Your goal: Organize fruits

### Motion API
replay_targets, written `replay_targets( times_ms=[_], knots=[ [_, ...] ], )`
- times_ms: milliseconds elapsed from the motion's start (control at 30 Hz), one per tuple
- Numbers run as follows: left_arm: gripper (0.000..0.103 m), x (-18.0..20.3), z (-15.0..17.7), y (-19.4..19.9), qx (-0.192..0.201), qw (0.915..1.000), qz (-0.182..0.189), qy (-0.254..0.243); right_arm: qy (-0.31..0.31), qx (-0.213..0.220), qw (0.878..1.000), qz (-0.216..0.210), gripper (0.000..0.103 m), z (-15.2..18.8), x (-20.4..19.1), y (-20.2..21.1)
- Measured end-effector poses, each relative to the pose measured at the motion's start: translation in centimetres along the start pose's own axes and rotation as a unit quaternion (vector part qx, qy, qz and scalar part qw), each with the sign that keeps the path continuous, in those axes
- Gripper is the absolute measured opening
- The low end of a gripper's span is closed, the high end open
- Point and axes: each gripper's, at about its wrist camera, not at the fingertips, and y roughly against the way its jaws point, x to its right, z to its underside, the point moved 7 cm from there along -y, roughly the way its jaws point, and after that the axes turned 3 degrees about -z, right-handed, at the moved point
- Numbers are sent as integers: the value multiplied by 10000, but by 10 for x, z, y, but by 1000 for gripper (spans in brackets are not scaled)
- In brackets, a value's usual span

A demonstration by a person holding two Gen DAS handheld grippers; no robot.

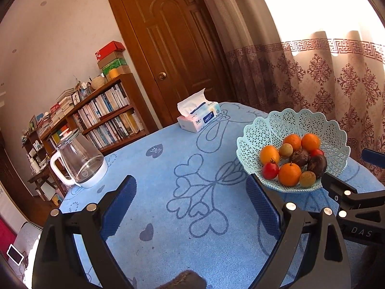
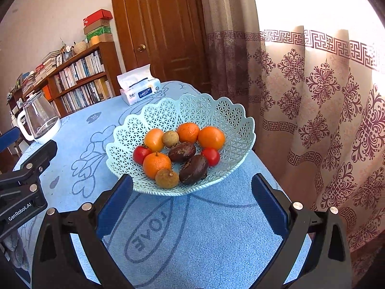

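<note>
A pale green lattice basket (image 2: 192,107) stands on the blue tablecloth and holds all the fruit in sight. In it lie several oranges (image 2: 211,137), two red tomatoes (image 2: 211,156), two dark wrinkled passion fruits (image 2: 193,169) and two small brown-green round fruits (image 2: 167,179). My right gripper (image 2: 192,183) is open just in front of the basket's near rim, with nothing between its blue pads. The left wrist view has the basket (image 1: 288,122) to the right. My left gripper (image 1: 191,185) is open over bare cloth, left of the basket. The right gripper (image 1: 349,168) reaches in by the basket's right side.
A tissue pack (image 2: 139,91) lies at the table's far side. A glass kettle (image 1: 79,161) stands near the left edge. Beyond the table are a bookshelf (image 1: 108,113) and a wooden door (image 1: 173,48). A patterned curtain (image 2: 324,108) hangs close along the table's right edge.
</note>
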Motion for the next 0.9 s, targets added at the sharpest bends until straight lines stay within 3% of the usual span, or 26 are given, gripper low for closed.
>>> replay_targets(
  times_ms=[900],
  knots=[
    [92, 11, 7, -6, -69, 9998, 46, -195, -73, 73, 9999, 80, 100, -2, 5, 1]
  ],
)
